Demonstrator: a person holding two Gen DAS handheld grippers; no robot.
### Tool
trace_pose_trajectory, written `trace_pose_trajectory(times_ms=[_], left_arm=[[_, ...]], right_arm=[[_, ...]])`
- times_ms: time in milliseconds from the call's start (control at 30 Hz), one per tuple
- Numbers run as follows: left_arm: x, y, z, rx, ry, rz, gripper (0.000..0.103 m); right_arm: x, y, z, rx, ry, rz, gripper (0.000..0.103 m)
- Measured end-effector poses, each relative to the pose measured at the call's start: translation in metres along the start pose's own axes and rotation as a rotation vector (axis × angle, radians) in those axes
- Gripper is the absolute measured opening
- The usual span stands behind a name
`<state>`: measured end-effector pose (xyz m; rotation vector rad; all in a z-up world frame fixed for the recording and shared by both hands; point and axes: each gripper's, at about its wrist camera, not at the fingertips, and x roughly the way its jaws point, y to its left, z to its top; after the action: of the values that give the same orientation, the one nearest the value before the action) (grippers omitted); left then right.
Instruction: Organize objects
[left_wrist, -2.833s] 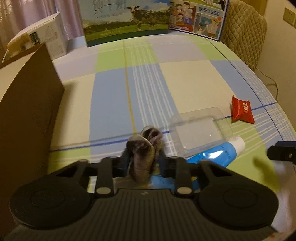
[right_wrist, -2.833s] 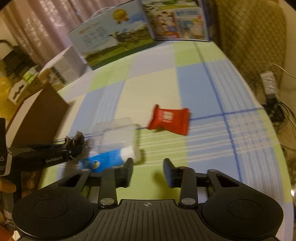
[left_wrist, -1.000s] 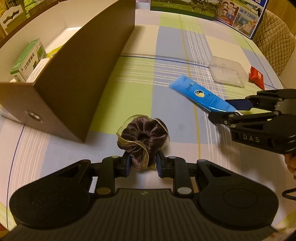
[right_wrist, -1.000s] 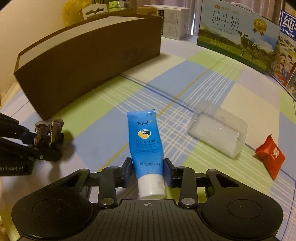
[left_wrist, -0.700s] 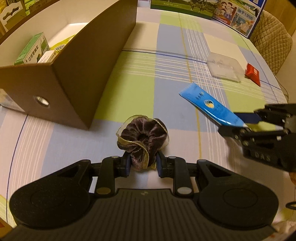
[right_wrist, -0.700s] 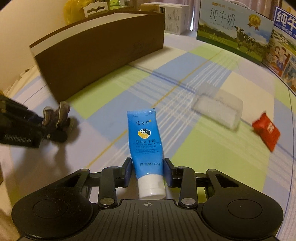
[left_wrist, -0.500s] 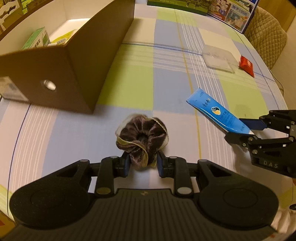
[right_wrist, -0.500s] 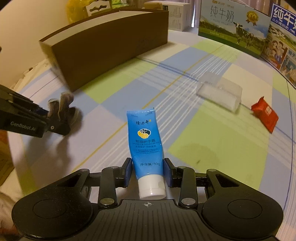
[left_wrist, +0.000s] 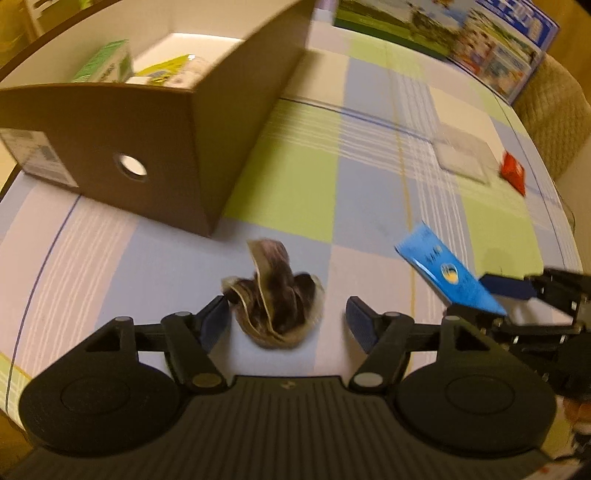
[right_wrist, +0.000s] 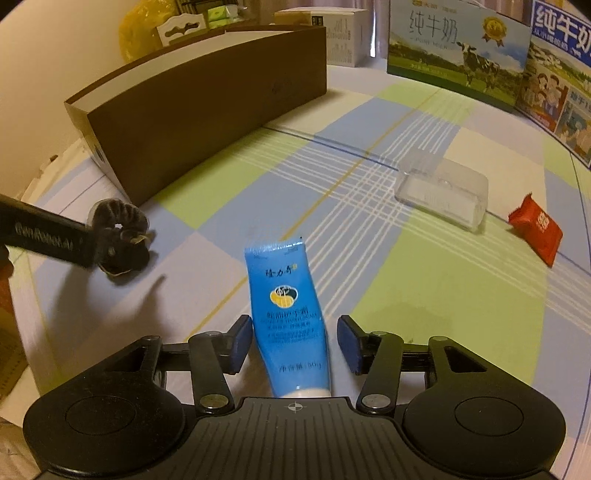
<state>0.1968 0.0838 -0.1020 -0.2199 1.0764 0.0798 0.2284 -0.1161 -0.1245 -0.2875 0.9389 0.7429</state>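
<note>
A dark velvet scrunchie (left_wrist: 275, 314) lies on the checked tablecloth between the spread fingers of my left gripper (left_wrist: 286, 321), which is open; the left pad stands close to it. It also shows in the right wrist view (right_wrist: 118, 236). A blue hand-cream tube (right_wrist: 286, 317) lies between the fingers of my right gripper (right_wrist: 293, 343), which is open with a gap on both sides. The tube (left_wrist: 448, 275) and right gripper show at the right in the left wrist view.
An open brown cardboard box (left_wrist: 192, 107) holding small cartons stands at the left (right_wrist: 207, 99). A clear plastic container (right_wrist: 441, 192) and a red packet (right_wrist: 535, 229) lie further right. Milk cartons (right_wrist: 458, 51) line the table's far edge.
Both grippers have opened. The scrunchie and the tube are let go and rest on the table near its front. The scrunchie has sprung out of its squeezed shape.
</note>
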Motion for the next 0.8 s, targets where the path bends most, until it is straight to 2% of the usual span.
trace_pose_trajectory(times_ms=[100, 167, 233, 267, 333, 800], left_arm=[[0.000, 0.006, 0.004, -0.031, -0.008, 0.001, 0.063], [0.002, 0.006, 0.005, -0.033, -0.006, 0.009, 0.055], [0.004, 0.006, 0.006, -0.036, -0.007, 0.013, 0.041], [0.005, 0.006, 0.006, -0.033, -0.009, 0.012, 0.041], [0.005, 0.003, 0.005, -0.003, -0.016, 0.023, 0.034], [-0.001, -0.006, 0.001, 0.075, -0.029, 0.037, 0.028]], right_arm=[[0.002, 0.002, 0.000, -0.015, -0.005, -0.012, 0.048], [0.003, 0.005, -0.002, -0.034, -0.007, -0.021, 0.048], [0.004, 0.007, -0.003, -0.056, -0.009, -0.030, 0.047], [0.004, 0.007, -0.004, -0.058, -0.010, -0.033, 0.046], [0.004, 0.008, -0.005, -0.059, -0.012, -0.034, 0.039], [0.001, 0.008, -0.003, -0.039, 0.001, -0.048, 0.038]])
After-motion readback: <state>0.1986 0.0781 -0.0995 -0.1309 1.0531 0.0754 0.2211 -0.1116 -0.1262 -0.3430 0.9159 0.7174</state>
